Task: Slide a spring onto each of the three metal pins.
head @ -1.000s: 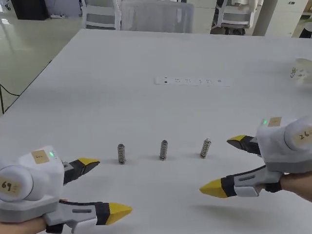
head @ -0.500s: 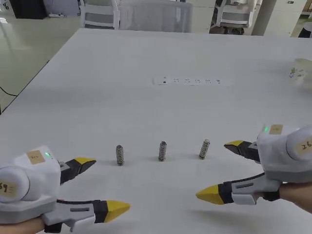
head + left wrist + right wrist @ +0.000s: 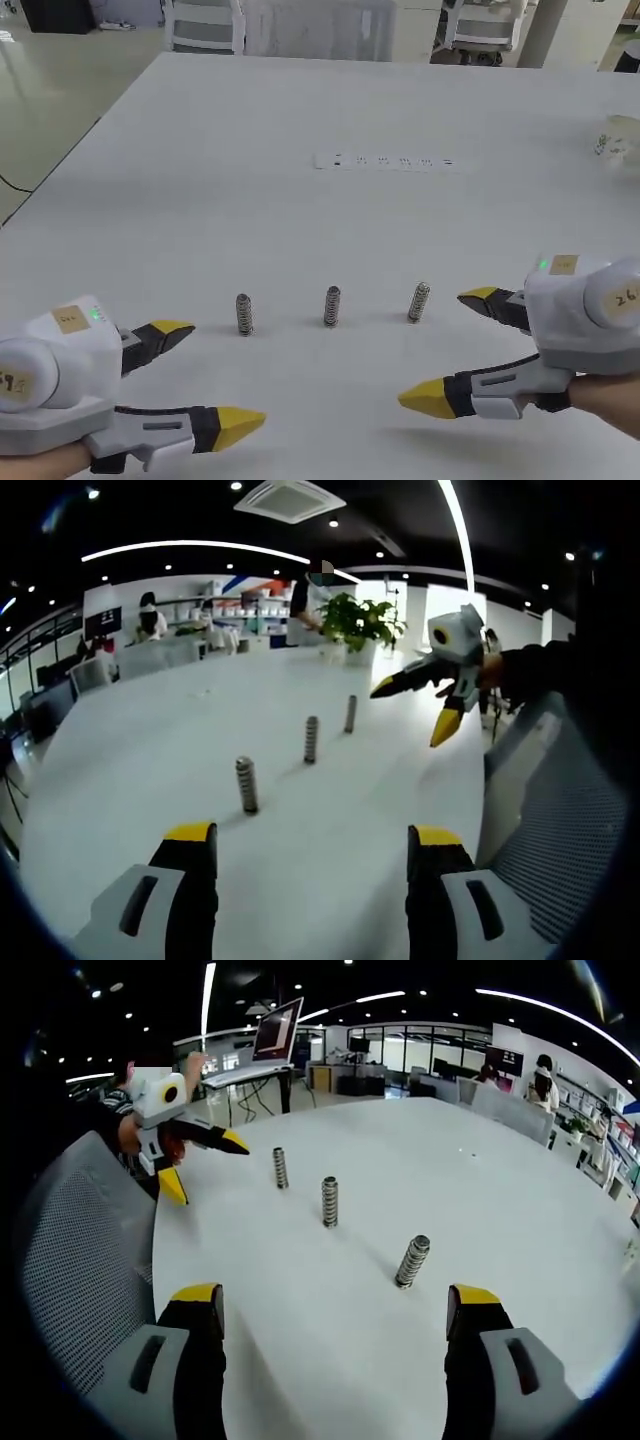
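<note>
Right gripper [image 3: 432, 347] sits slightly lower and nearer person than 1.0 s ago. Left gripper [image 3: 226, 372] sits slightly further left. Row of three unchanged: left spring [image 3: 244, 314], middle spring [image 3: 332, 306] and right spring [image 3: 419, 302] stand on white table [image 3: 300, 220], between grippers, touching neither. Left and middle upright; right one tilted. Both grippers: jaws spread wide, holding nothing. Power strip [image 3: 385, 161] lies well beyond row.
</note>
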